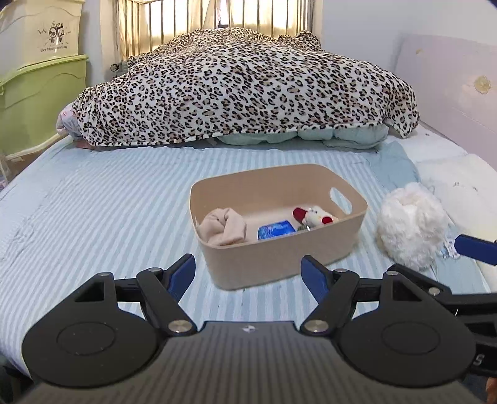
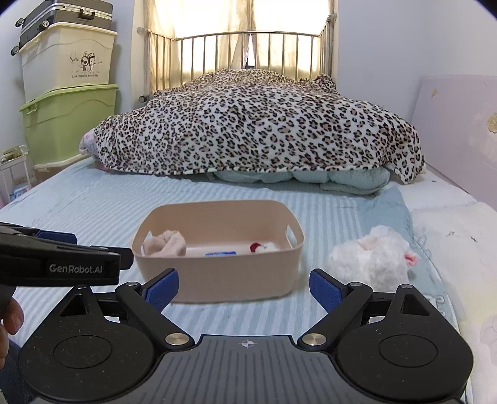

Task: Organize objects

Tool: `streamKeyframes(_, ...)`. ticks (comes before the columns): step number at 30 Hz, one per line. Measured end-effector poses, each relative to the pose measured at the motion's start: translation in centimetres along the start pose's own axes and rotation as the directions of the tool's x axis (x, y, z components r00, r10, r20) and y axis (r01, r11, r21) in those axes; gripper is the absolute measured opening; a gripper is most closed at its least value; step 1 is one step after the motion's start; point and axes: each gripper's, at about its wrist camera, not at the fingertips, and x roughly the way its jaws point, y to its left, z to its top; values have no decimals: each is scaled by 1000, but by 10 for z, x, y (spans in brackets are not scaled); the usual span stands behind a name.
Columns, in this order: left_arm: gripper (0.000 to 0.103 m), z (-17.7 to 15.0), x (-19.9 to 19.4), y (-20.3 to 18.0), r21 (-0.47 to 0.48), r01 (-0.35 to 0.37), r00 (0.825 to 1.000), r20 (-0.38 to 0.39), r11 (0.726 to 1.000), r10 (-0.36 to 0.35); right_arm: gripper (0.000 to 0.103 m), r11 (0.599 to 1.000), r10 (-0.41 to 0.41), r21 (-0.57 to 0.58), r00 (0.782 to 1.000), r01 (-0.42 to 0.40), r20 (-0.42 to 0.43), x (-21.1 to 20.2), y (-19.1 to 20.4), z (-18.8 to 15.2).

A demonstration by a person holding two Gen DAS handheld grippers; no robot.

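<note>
— What's on the bed (image 1: 108, 199), biggest first?

— One leopard-print blanket (image 1: 242, 90) heaped at the far end over a pale green quilt (image 1: 310, 136). Off to the side by the wall, two storage bins stacked, a cream bin (image 2: 66, 59) on a green bin (image 2: 70, 121), with one suitcase (image 2: 65, 15) on top.

— And nearer?

— One beige basket (image 1: 279, 258) on the striped sheet, mid-bed. Just beside it to the right, out on the sheet, one fluffy white plush toy (image 1: 410, 223).

— What's in the basket?

— Three things I can count: one pinkish rolled cloth (image 1: 223, 227) at the left, one blue packet (image 1: 276, 230) in the middle, one small white-and-red plush (image 1: 315, 216) at the right end.

— The grippers?

— Two. The left gripper (image 1: 248, 275) hovers just short of the basket, fingers (image 1: 183, 275) spread apart, holding nothing. The right gripper (image 2: 243, 289) sits alongside it, fingers (image 2: 324, 290) likewise parted and empty, basket ahead.
</note>
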Motion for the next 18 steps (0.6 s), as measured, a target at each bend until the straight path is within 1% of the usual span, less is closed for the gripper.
streamKeyframes(8, 76, -23, -23, -2, -3, 14, 1000, -1, 1000, -14, 92, 1000, 1, 6, 1000, -1, -29, -18, -3, -19)
streamKeyframes(14, 76, -37, -37, -3, -21, 40, 999, -9, 999, -40, 92, 1000, 6, 0, 998, -6, -55, -27, -5, -31)
streamKeyframes(18, 76, -44, -44, -2, -19, 35, 999, -10, 999, -35, 92, 1000, 21, 18, 998, -20, -65, -33, -8, -38)
